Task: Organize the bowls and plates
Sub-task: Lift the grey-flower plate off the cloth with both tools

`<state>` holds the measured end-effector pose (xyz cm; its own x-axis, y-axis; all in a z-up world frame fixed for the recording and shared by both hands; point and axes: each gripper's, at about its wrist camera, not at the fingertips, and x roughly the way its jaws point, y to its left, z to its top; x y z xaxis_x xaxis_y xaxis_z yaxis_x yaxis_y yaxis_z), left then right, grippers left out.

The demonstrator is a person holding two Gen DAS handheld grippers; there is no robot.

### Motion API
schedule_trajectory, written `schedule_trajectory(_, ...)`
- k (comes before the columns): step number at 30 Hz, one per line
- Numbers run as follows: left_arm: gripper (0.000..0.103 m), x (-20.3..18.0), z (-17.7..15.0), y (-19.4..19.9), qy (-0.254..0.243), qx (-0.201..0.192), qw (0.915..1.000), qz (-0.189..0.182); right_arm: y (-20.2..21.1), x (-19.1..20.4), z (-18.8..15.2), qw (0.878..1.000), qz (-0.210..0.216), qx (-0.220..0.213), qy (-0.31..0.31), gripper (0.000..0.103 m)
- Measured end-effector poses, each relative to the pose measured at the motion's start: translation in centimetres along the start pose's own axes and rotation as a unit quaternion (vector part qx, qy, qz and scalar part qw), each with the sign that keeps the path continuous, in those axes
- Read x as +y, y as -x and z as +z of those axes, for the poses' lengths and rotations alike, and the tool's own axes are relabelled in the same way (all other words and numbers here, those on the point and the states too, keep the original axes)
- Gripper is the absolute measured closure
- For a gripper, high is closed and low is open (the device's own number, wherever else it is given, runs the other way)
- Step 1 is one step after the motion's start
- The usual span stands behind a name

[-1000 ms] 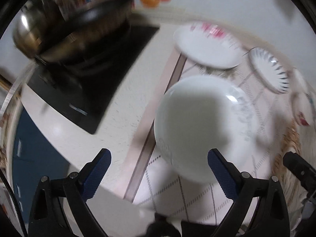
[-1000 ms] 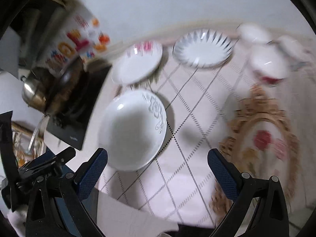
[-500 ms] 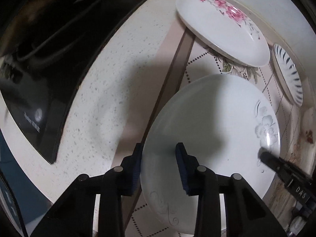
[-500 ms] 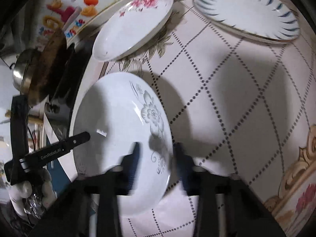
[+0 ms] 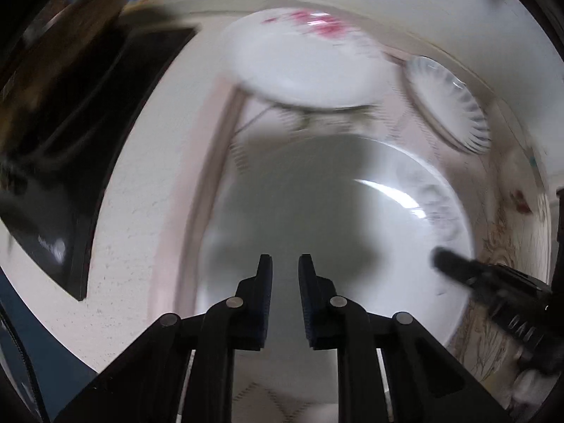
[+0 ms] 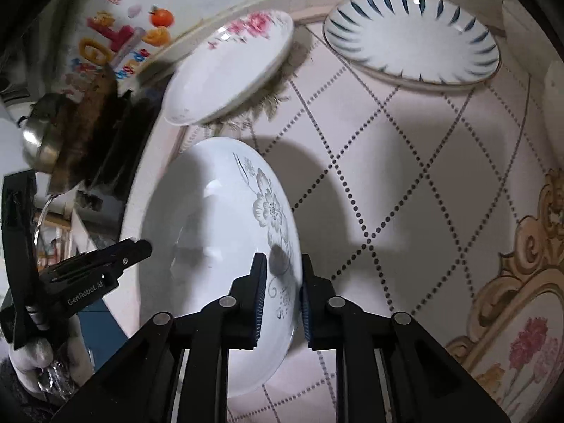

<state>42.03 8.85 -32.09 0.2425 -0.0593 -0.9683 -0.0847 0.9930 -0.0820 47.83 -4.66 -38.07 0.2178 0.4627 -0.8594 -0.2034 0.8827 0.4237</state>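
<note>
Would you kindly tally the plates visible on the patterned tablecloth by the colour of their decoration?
Grey-flower white plate, gripped by both tongs: 1
Pink-flower white plate: 1
Blue-striped white plate: 1
Total: 3 plates

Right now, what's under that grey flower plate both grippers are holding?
Beside the grey flower plate, the diamond-patterned tablecloth carries its shadow. What lies directly beneath is covered by the plate itself.

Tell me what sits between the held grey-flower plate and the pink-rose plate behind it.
Nothing visible. Both grippers, left and right, grip the grey-flower plate; only bare patterned tablecloth separates it from the pink-rose plate.
</note>
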Motion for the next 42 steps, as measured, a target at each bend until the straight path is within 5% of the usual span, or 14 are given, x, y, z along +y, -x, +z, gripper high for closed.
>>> schedule_trajectory(5, 0.086, -3.9, -0.2, 2.5, -0.047, -0.027, 0.9985, -0.002, 0.4, 0.6, -1.1, 1.000, -0.010, 0.000, 0.026, 0.094)
schedule_trajectory(10, 0.070, 3.5, 1.8, 0.0, 0.016, -0.020, 0.9996, 0.013, 0.0, -1.3, -1.8, 1.000, -0.001, 0.006, -0.006, 0.094)
schedule_trajectory(17, 0.067, 9.1, 1.6, -4.7, 0.076, 0.058, 0.9953, -0.009, -0.4, -3.3, -1.4, 0.999, 0.022, 0.020, -0.039, 0.094)
schedule_trajectory(21, 0.068, 8.3, 1.0, -5.7, 0.079, 0.067, 0.9937, -0.041, -0.9, -3.0, -0.9, 0.999, 0.024, 0.027, -0.036, 0.093)
schedule_trajectory(25, 0.079, 7.7, 0.4, -4.8, 0.074, 0.046, 0.9959, -0.022, -1.0, -2.7, -0.7, 0.999, 0.007, 0.023, -0.027, 0.092)
schedule_trajectory(31, 0.079, 5.8, -0.3, -2.7, 0.054, 0.031, 0.9978, -0.026, 0.8, -3.4, -0.9, 1.000, -0.007, 0.008, -0.026, 0.092)
schedule_trajectory(42, 0.079, -3.0, -0.4, -2.8, -0.003, 0.034, 0.9980, -0.053, 6.8, -9.4, -3.7, 0.997, -0.027, -0.004, -0.068, 0.092)
